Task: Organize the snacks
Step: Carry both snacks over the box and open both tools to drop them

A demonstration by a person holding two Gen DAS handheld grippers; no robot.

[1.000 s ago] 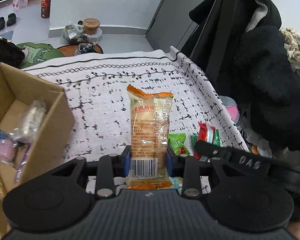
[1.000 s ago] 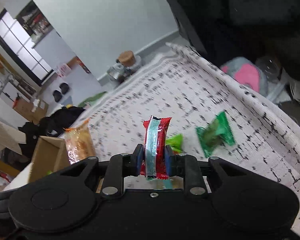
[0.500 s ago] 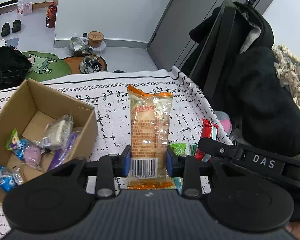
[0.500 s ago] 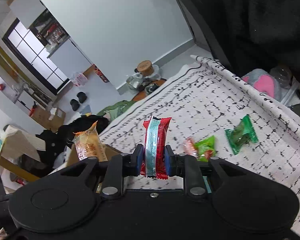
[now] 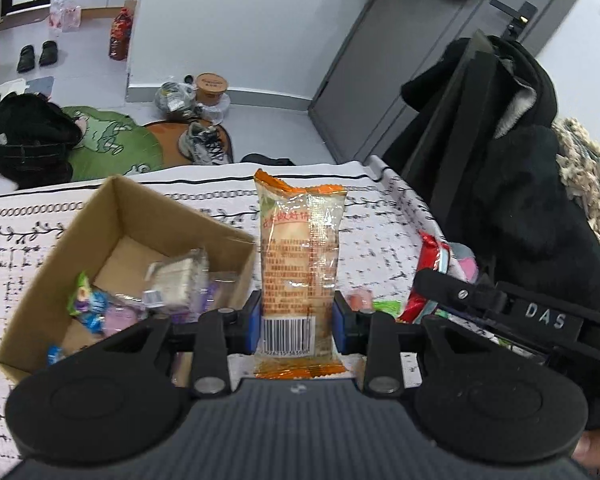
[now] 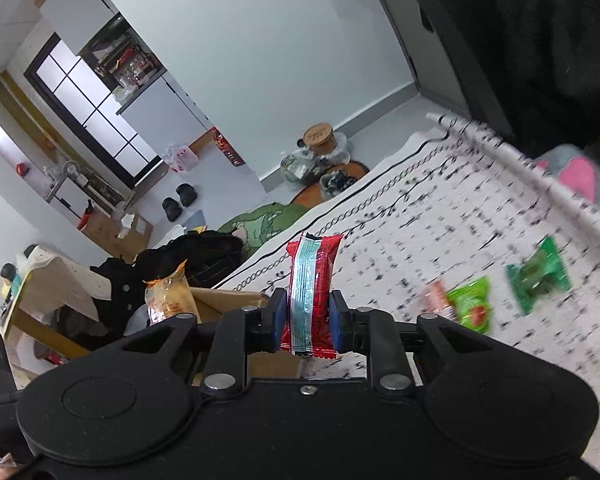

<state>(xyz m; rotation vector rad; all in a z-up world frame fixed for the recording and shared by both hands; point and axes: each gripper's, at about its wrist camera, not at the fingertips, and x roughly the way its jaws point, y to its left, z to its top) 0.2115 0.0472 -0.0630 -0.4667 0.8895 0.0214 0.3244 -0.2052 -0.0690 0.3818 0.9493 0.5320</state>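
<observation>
Your left gripper [image 5: 297, 322] is pinching an orange-ended biscuit pack [image 5: 300, 264] low down, at the barcode, so most of the pack stands tall and unsupported above the blue pads [image 5: 253, 322]. Your right gripper [image 6: 307, 320] is pinching a red snack bar with a pale blue stripe [image 6: 311, 292], also near its lower end.

The cardboard box [image 5: 140, 216] sits ahead and to the left of your left gripper, its near corner just beside the left jaw. Judging from that, the main risk is the tall biscuit pack swinging or catching the box wall as you carry it across, since the crinkly film can slip between the pads. Release too early and it would land on the patterned bench cloth [image 5: 380, 216] instead of inside.

The second risk is crowding: your right gripper shows just to the right of the left one, so both heading for 1 box could knock together. Taking turns looks safer.

The biscuit pack is clear film with orange crimped ends, upright and slightly bent at the top. The box already holds several small wrapped sweets and a pale wrapped cake [image 5: 176, 280]. To the right of your right gripper, a light green sweet [image 6: 470, 304] and a dark green sweet [image 6: 538, 276] lie on the cloth, blurred.
</observation>
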